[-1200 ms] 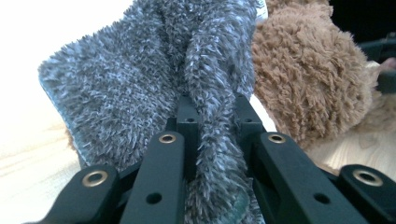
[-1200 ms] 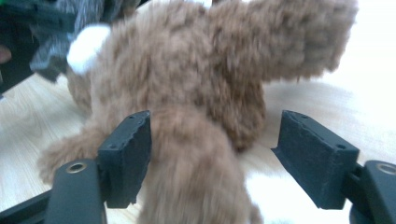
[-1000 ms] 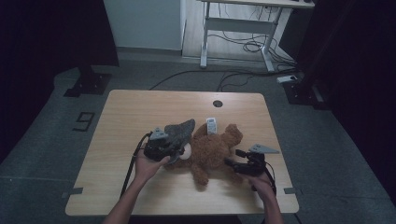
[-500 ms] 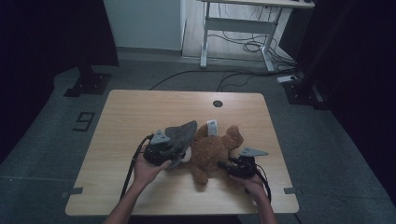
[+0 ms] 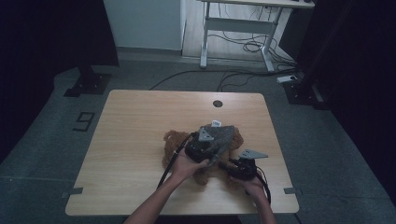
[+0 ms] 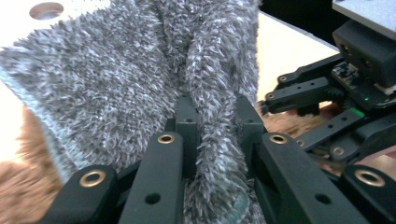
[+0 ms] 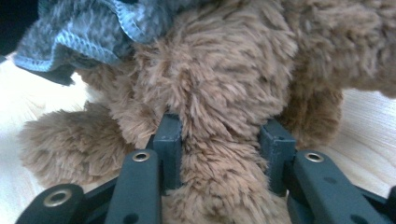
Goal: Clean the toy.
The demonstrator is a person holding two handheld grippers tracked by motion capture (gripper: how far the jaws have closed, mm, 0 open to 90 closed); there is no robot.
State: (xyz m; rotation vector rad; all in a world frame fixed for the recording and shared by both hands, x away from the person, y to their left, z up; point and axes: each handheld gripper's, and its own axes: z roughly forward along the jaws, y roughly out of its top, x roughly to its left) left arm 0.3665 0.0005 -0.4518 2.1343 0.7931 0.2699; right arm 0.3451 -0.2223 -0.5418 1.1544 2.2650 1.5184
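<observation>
left gripper [image 5: 205, 148] is pinching a fold of the grey cloth [image 6: 116, 70], draping it over the teddy bear [image 7: 224, 84] mid-table; right gripper [image 5: 238, 169], closing, is clamping a bear limb just beside it

The grey cloth [image 6: 116, 79] is shaggy, fuzzy terry with a stitched hem. The teddy bear [image 7: 224, 79] is brown plush, long-piled. The worktop [image 5: 140, 121] is pale matt wood.
</observation>
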